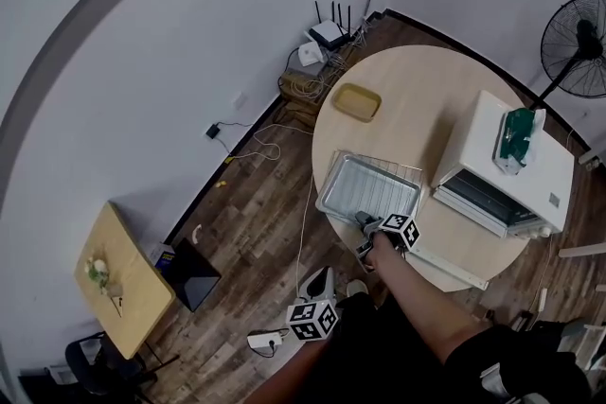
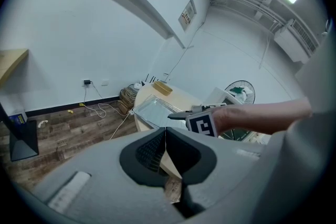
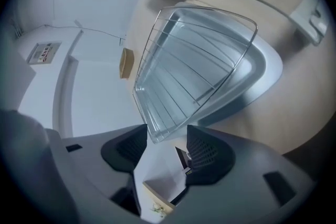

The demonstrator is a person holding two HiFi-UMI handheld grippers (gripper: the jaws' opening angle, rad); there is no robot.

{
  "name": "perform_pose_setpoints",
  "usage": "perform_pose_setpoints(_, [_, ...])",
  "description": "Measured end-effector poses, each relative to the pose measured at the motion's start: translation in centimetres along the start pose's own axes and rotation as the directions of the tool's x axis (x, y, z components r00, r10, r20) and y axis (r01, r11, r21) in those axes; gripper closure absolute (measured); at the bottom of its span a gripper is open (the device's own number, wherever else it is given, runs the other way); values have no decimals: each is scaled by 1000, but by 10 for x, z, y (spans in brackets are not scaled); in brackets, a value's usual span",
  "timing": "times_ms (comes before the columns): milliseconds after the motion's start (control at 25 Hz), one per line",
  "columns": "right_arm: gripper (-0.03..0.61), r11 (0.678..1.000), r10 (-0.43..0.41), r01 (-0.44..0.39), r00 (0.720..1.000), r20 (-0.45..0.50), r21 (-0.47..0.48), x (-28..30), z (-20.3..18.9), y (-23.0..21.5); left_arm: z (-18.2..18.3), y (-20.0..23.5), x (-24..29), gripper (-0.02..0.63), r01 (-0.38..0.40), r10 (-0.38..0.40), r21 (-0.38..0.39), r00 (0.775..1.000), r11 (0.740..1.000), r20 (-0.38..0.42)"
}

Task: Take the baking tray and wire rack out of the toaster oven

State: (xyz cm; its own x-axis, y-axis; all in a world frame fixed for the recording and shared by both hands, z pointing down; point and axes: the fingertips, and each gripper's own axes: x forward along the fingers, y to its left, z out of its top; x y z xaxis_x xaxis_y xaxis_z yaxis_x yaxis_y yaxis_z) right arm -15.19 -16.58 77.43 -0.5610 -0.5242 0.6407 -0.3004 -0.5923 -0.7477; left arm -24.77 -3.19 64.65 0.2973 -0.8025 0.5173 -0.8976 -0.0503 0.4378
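Note:
The silver baking tray (image 1: 367, 188) lies on the round table (image 1: 417, 99), left of the white toaster oven (image 1: 516, 156). The wire rack (image 1: 396, 167) rests on top of it, its wires (image 3: 210, 44) spanning the tray (image 3: 257, 73). My right gripper (image 1: 367, 237) is at the tray's near edge. Its jaws (image 3: 165, 139) stand apart, and the tray's corner reaches in between the fingertips without being pressed. My left gripper (image 2: 165, 136) is shut on nothing and hangs low off the table's near side, its marker cube (image 1: 312, 319) over the floor. From there I see the right gripper (image 2: 181, 114) reaching over the tray.
The oven's door (image 1: 483, 203) hangs open toward the tray. A green thing (image 1: 516, 135) lies on the oven's top. A yellow dish (image 1: 356, 101) sits at the table's far side. On the floor are a fan (image 1: 578, 47), a router with cables (image 1: 327, 35) and a small wooden table (image 1: 118, 279).

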Motion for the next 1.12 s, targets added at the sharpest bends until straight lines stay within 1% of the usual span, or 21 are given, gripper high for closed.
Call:
perform_pose_setpoints(120, [357, 1000, 1, -1, 1000, -17, 5, 0, -10, -4, 3, 3, 0, 595, -4, 4, -3, 1000, 1000, 4])
perform_pose_setpoints(200, [357, 1000, 6, -7, 999, -35, -28, -2, -18, -2, 6, 3, 2, 595, -2, 2, -6, 1000, 1000, 12])
perform_pose_setpoints(320, [357, 988, 28, -37, 998, -65, -153, -18, -27, 8, 9, -1, 7, 595, 15, -15, -3, 1000, 1000, 17])
perform_pose_setpoints(440, [357, 951, 90, -110, 993, -82, -289, -53, -29, 23, 9, -3, 14, 595, 48, -48, -2, 999, 999, 14])
perform_pose_setpoints(560, [357, 890, 158, -169, 986, -62, -424, -105, -18, 25, 11, -8, 24, 595, 94, -95, 33, 995, 995, 10])
perform_pose_setpoints(640, [359, 840, 175, -160, 984, -21, -519, -150, -5, 15, 15, -19, 29, 595, 137, -138, 70, 990, 988, 15])
perform_pose_setpoints(680, [359, 815, 176, -143, 984, 4, -561, -174, 2, 10, 19, -26, 31, 595, 159, -162, 87, 987, 983, 23])
perform_pose_setpoints(760, [359, 780, 181, -100, 981, 69, -618, -221, 15, -1, 30, -40, 31, 595, 196, -203, 117, 978, 974, 48])
perform_pose_setpoints(840, [360, 742, 198, -46, 968, 152, -669, -266, 25, -7, 40, -57, 23, 595, 223, -235, 144, 969, 964, 71])
perform_pose_setpoints(880, [364, 712, 211, -12, 957, 198, -702, -289, 30, -8, 42, -68, 17, 595, 237, -251, 160, 965, 958, 79])
perform_pose_setpoints(920, [371, 676, 227, 26, 944, 241, -736, -312, 35, -9, 44, -81, 10, 595, 252, -270, 179, 959, 951, 86])
perform_pose_setpoints(1000, [436, 602, 260, 100, 914, 313, -792, -354, 44, -10, 45, -112, -4, 595, 286, -315, 235, 944, 929, 98])
perform_pose_setpoints(1040, [469, 574, 271, 135, 900, 342, -808, -374, 47, -13, 45, -129, -12, 595, 301, -339, 274, 935, 914, 102])
perform_pose_setpoints(1080, [508, 554, 276, 169, 887, 371, -815, -393, 49, -17, 44, -147, -20, 595, 313, -361, 319, 927, 895, 103])
perform_pose_setpoints(1120, [556, 540, 276, 203, 874, 400, -817, -413, 50, -24, 43, -165, -30, 595, 323, -383, 367, 918, 872, 104])
